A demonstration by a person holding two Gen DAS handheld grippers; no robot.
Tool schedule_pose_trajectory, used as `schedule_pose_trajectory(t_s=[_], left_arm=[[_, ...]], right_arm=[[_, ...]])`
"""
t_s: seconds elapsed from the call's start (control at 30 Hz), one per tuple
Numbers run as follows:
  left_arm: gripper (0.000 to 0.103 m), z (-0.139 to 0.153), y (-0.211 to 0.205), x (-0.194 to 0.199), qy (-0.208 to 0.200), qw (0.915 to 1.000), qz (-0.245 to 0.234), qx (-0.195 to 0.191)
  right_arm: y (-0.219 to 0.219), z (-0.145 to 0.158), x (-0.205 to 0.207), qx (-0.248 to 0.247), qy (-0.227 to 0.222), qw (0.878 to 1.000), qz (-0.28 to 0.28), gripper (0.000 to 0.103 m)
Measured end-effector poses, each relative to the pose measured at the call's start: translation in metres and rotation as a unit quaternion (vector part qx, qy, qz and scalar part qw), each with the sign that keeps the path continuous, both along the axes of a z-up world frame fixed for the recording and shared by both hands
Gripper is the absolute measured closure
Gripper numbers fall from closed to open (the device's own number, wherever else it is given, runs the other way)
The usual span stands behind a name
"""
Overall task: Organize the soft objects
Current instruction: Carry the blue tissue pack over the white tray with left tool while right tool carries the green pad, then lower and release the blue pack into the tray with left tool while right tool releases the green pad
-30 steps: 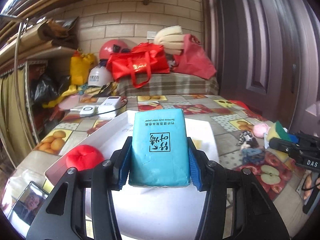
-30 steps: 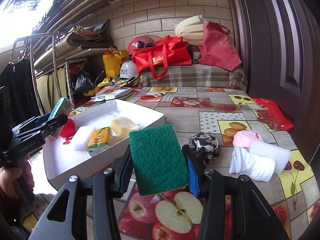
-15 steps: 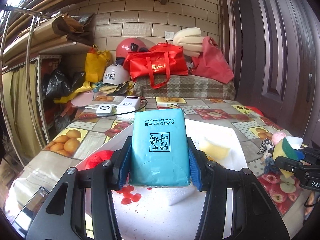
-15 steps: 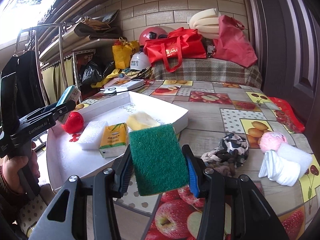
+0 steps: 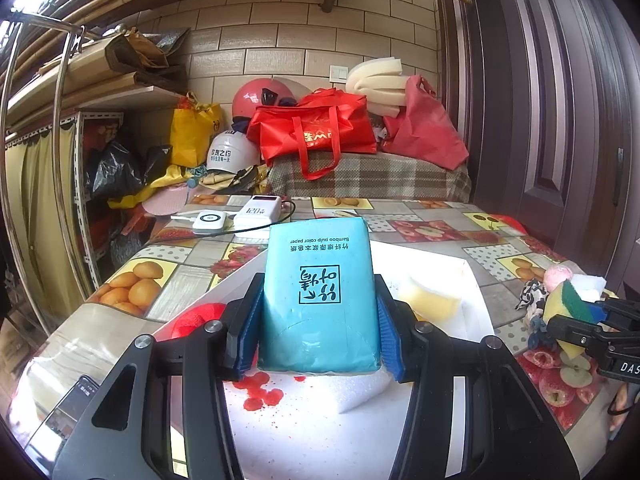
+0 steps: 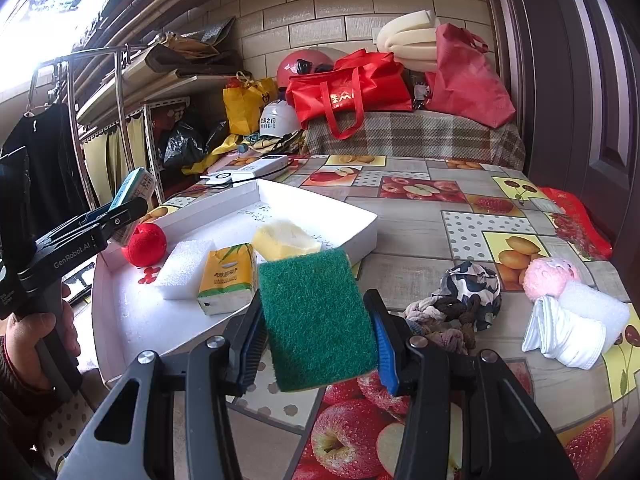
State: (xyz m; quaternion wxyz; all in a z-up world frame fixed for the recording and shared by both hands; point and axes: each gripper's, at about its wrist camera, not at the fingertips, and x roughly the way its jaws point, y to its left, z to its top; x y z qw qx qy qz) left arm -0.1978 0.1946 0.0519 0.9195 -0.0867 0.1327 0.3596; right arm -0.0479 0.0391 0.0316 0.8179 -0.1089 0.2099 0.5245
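The left gripper is clamping a turquoise plastic-wrapped tissue pack above the shallow white foam tray, its bulk hiding much of the tray floor in the left wrist view. The right gripper is pinching a green rectangular scouring pad over the tray's near edge, covering part of a yellow sponge lying in the tray.

- Left wrist view: low over the white tray's near-left end, facing the far brick wall.
- Right wrist view: from the right, sharing that tray.
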Motion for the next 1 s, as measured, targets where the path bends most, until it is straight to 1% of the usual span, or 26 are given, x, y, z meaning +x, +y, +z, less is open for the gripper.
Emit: schedule_pose_trajectory(t_s=[0.2,0.27,0.4,0.57,0.63,0.77,0.87,1.0], left_arm=[[0.053,0.0,0.001,0.0,0.001,1.0,0.0,0.0],[0.053,0.002,0.002,0.001,0.002,1.0,0.006,0.006],[0.053,0.002,0.009,-0.001,0.002,0.9999,0.015,0.001],[0.053,0.001,0.015,-0.001,0.004,0.9998,0.017,-0.007],[0.053,0.0,0.016,0.0,0.006,0.9998,0.015,-0.009],[0.053,-0.001,0.018,0.0,0.008,0.9998,0.01,-0.013],[0.053,-0.002,0.025,0.0,0.007,0.9995,0.002,-0.029],[0.053,-0.006,0.041,-0.003,-0.004,0.9973,-0.008,-0.072]], right_arm=[[0.0,0.0,0.0,0.002,-0.001,1.0,0.0,0.056],[0.001,0.0,-0.001,0.005,-0.002,1.0,0.003,0.056],[0.011,0.001,-0.006,0.013,-0.012,1.0,0.011,0.056],[0.03,0.004,-0.033,0.009,-0.06,0.997,0.047,0.056],[0.038,0.003,-0.039,0.009,-0.063,0.996,0.061,0.056],[0.053,0.002,-0.044,0.007,-0.049,0.995,0.086,0.056],[0.064,-0.001,-0.05,-0.003,-0.046,0.993,0.107,0.056],[0.079,-0.007,-0.061,-0.039,-0.047,0.987,0.152,0.056]])
